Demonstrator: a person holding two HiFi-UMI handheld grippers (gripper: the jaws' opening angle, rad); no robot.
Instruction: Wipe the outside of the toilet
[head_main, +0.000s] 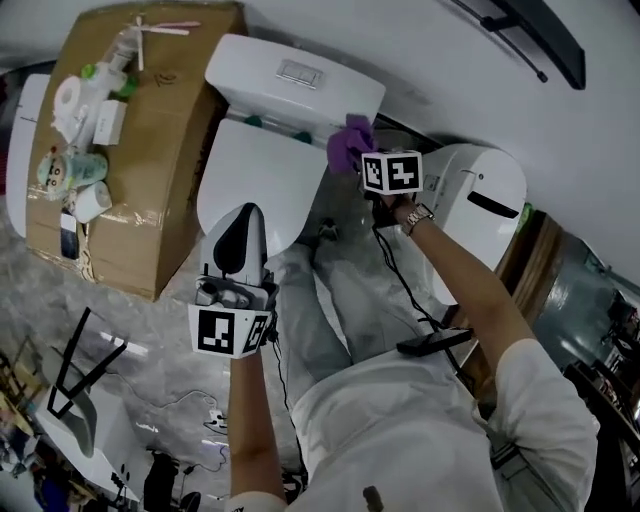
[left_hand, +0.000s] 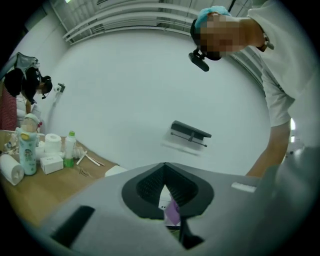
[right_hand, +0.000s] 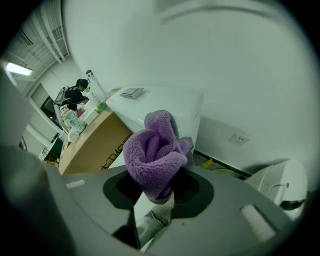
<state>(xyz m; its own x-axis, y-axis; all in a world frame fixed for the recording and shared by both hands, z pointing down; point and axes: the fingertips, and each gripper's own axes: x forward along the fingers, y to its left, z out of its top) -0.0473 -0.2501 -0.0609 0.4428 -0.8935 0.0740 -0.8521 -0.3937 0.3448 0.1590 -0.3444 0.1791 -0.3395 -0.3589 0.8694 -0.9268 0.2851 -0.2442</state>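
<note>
The white toilet stands at the top middle of the head view, with its lid down and its tank behind. My right gripper is shut on a bunched purple cloth, pressed at the tank's front right corner. The right gripper view shows the cloth sticking out of the right gripper, with the tank just beyond. My left gripper hovers over the front of the lid, shut on nothing. In its own view the left gripper points up at the wall.
A cardboard box left of the toilet carries bottles, tissue rolls and small packs. A white rounded unit stands to the right. A black cable trails from the right gripper. A black stand sits on the floor at lower left.
</note>
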